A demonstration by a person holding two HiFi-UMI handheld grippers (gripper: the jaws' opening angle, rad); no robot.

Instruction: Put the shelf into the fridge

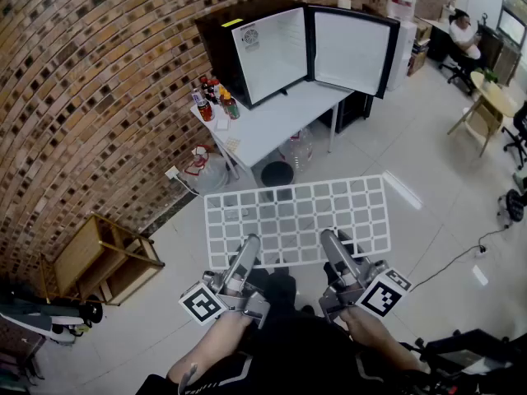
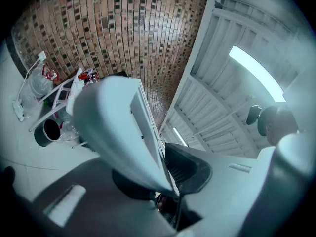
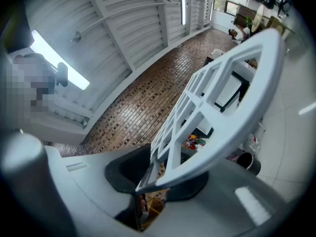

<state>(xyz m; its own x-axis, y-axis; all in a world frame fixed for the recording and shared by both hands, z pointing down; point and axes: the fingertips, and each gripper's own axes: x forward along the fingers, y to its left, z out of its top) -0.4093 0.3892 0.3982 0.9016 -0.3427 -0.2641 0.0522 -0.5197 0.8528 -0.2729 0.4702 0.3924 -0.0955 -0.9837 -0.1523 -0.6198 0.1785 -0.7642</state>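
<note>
- Ahead of you, a white desk (image 1: pixel 276 126) stands against the brick wall (image 1: pixel 99 81), with sauce bottles (image 1: pixel 216 99) clustered at its left end.
- Under it you see a round black container (image 1: pixel 277 174).
- At your left, a wooden rack (image 1: pixel 103 257) sits by the wall.
- Far right, a person (image 1: pixel 461 33) is seated.

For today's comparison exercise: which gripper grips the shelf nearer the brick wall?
The left gripper, clamped on the white shelf at the brick wall's side.
</note>
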